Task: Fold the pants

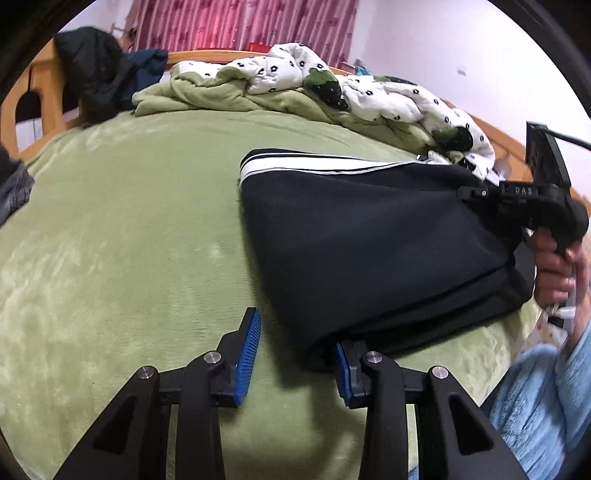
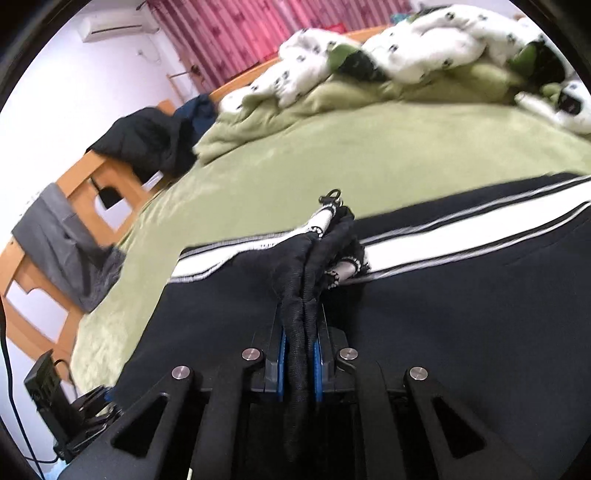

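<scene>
Black fleece with white side stripes, that's our track pants (image 1: pixel 369 251), lying folded into a thick wedge on the green blanket (image 1: pixel 129 221) that covers the bed. We judge this cloth soft, limp and fairly heavy for its size: it will sag and slide layer over layer unless we pinch through all the layers at once, best at a corner or along the striped seam where the fabric is doubled.

Our right gripper (image 2: pixel 300 354) has just such a hold: its blue pads (image 2: pixel 282 354) are squeezed together on a bunched ridge of the black fabric, and a drawstring end (image 2: pixel 327 218) with a metal clip pokes out beyond them, so we take this for the waistband end. Our left gripper (image 1: pixel 297 360) stands with its fingers wide apart at the near corner of the bundle; one pad (image 1: pixel 247 358) sits on bare blanket, the other is tucked at the edge of the cloth, nothing held.

Only the left view gives us the whole shape of the fold, plus the right hand (image 1: pixel 557 273) in a light blue sleeve gripping its handle. Only the right view shows the pinch itself, and blurrily at that. Beyond, a rumpled floral quilt (image 1: pixel 332 74) is heaped at the far side, a dark jacket (image 1: pixel 99 74) hangs over the wooden bed frame (image 1: pixel 40 96), and pink curtains (image 1: pixel 240 22) close the background.
</scene>
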Demonstrator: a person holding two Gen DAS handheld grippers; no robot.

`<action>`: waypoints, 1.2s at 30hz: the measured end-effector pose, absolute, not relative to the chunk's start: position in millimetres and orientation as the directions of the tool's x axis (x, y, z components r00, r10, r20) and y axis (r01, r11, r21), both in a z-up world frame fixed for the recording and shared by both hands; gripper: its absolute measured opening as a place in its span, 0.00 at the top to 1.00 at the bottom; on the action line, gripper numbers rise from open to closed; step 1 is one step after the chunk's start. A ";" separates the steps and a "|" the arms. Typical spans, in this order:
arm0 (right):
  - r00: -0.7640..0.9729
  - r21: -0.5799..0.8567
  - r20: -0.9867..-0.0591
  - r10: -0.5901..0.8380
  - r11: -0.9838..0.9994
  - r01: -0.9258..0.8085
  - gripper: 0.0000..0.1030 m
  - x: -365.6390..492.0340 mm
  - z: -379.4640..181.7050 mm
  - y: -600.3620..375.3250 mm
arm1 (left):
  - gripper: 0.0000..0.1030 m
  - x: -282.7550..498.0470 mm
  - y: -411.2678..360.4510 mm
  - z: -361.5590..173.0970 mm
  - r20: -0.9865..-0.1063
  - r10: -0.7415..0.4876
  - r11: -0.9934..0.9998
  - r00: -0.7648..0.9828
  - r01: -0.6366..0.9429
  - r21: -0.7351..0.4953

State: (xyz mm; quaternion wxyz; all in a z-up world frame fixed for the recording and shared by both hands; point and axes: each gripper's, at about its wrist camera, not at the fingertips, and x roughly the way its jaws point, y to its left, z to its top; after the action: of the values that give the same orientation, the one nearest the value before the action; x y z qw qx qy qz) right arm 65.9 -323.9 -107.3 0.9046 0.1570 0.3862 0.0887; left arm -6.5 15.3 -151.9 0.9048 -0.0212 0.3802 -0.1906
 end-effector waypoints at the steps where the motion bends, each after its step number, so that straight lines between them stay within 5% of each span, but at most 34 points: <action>1: 0.689 0.320 -0.684 0.238 0.947 -0.009 0.89 65.4 -108.3 -331.9 | 0.67 -6.1 14.1 -153.4 -0.684 -0.366 0.924 0.631 0.331 -0.190; 6: 0.552 0.279 -0.808 0.207 0.959 0.049 0.83 80.0 -159.4 -338.7 | 0.67 -7.0 16.7 -158.2 -0.709 -0.364 0.926 0.604 0.314 -0.207; 18: 0.712 0.080 -0.698 0.079 0.996 -0.033 0.80 -5.6 -97.4 -313.4 | 0.59 -37.0 23.9 -114.1 -0.639 -0.397 0.911 0.659 0.367 -0.188; 23: 0.646 0.019 -0.763 0.021 1.000 -0.010 0.80 -10.9 -134.8 -314.5 | 0.59 -7.0 -8.6 -105.9 -0.628 -0.399 0.911 0.668 0.367 -0.189; 32: 0.626 0.131 -0.771 0.118 0.991 -0.026 0.76 -25.3 -152.7 -337.3 | 0.60 -15.3 -31.3 -151.5 -0.722 -0.329 0.914 0.609 0.396 -0.083; 36: 0.631 0.157 -0.761 0.149 0.987 -0.044 0.73 -37.4 -145.5 -344.6 | 0.59 -12.1 -18.0 -137.5 -0.722 -0.374 0.907 0.581 0.392 -0.154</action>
State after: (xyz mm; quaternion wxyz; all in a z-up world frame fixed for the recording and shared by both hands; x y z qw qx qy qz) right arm -37.4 -344.6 -145.5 0.9009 0.0617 0.4262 0.0537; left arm -12.1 -18.0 -137.5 0.8892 0.0110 0.4036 -0.2153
